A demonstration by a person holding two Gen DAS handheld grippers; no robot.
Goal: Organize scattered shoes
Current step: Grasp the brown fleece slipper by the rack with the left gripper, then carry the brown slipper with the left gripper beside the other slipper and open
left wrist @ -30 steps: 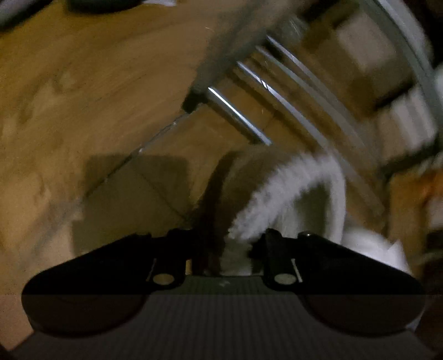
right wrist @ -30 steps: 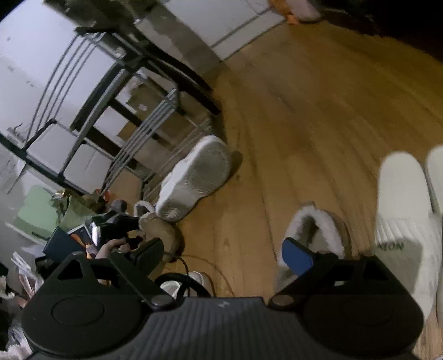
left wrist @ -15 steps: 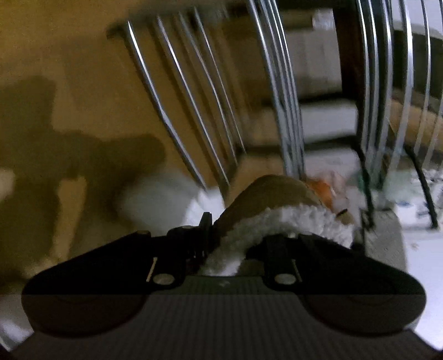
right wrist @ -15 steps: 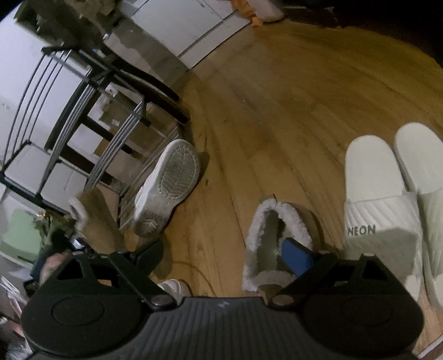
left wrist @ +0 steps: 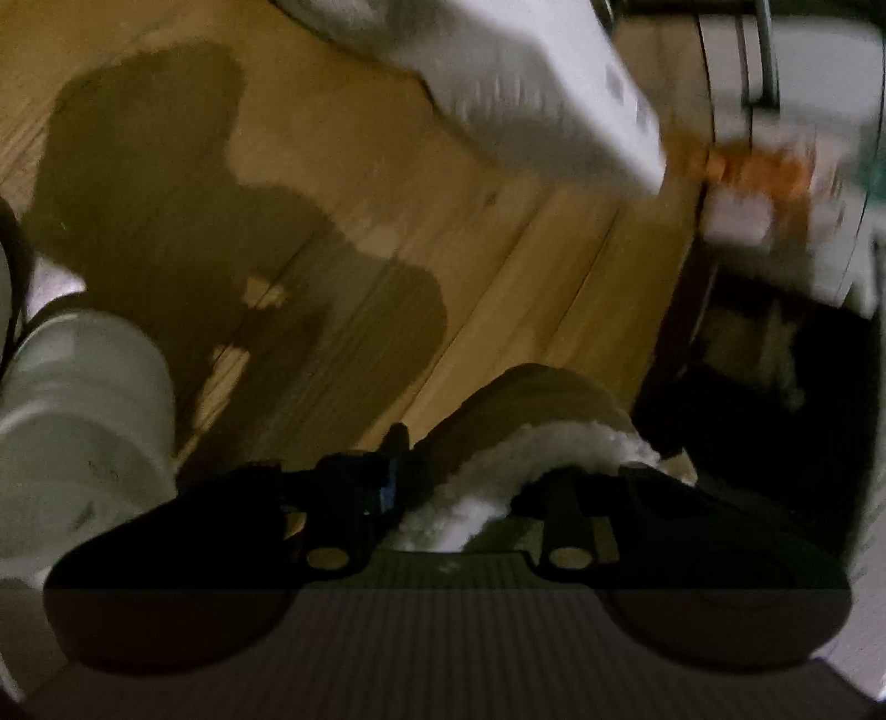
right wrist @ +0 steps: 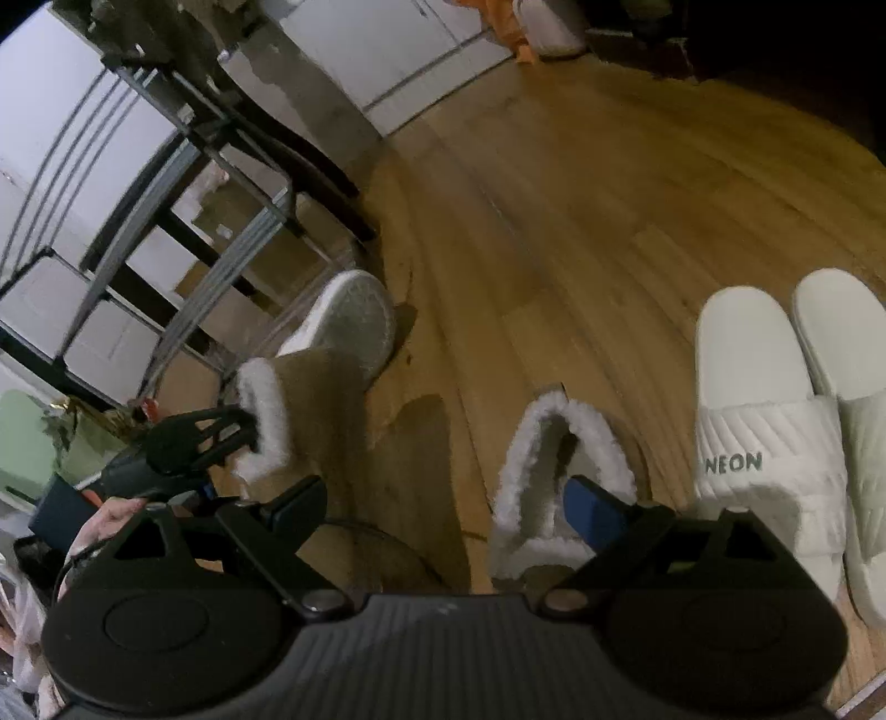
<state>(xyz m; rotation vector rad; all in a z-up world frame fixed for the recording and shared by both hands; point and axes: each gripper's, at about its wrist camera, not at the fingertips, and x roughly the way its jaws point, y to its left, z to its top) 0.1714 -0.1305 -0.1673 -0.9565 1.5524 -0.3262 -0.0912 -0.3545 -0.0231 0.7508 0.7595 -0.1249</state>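
Holding my right gripper [right wrist: 443,504] wide open and empty over a fleece-lined tan slipper [right wrist: 554,482] on the wood floor [right wrist: 554,221], I have white slides [right wrist: 769,443] just right of it. My left gripper [left wrist: 470,487], its jaws just opening, straddles the matching slipper's [left wrist: 531,421] fleece cuff. Farther off, an overturned white sneaker [right wrist: 354,327] leans against the metal shoe rack [right wrist: 183,243].

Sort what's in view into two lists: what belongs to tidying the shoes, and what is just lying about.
Job:
- tan fleece-lined slipper between the left gripper fingers
- its mate on the floor, at the right gripper
- white NEON slides
- white sneaker
- metal rack

Lying about:
- orange item
- white box
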